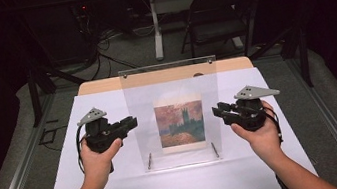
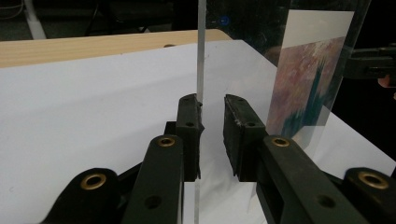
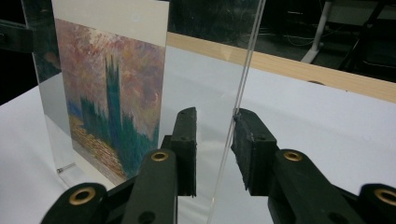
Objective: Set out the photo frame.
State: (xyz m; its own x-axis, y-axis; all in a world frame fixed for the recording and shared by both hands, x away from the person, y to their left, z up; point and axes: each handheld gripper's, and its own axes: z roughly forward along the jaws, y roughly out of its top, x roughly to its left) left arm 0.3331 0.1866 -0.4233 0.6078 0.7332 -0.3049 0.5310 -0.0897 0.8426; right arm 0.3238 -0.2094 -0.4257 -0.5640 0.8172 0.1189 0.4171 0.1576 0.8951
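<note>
The clear upright acrylic picture frame (image 1: pixel 174 114) stands mid-table between the left gripper (image 1: pixel 130 124) and right gripper (image 1: pixel 218 111), each's narrowly parted jaws straddling an edge unclamped; uneven closing might tip it.

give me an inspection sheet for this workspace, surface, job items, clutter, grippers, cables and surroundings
Surface: white sheet over a wooden table.
Job's things: clear acrylic frame standing upright on metal pegs, holding a painting print.
Clutter: nothing seen.
Grippers: left gripper and right gripper both open, each with jaws straddling a side edge of the frame.
Cables: one trails from each gripper; loose cables on the floor behind.
Surroundings: folding chair, table leg, dark curtains.
</note>
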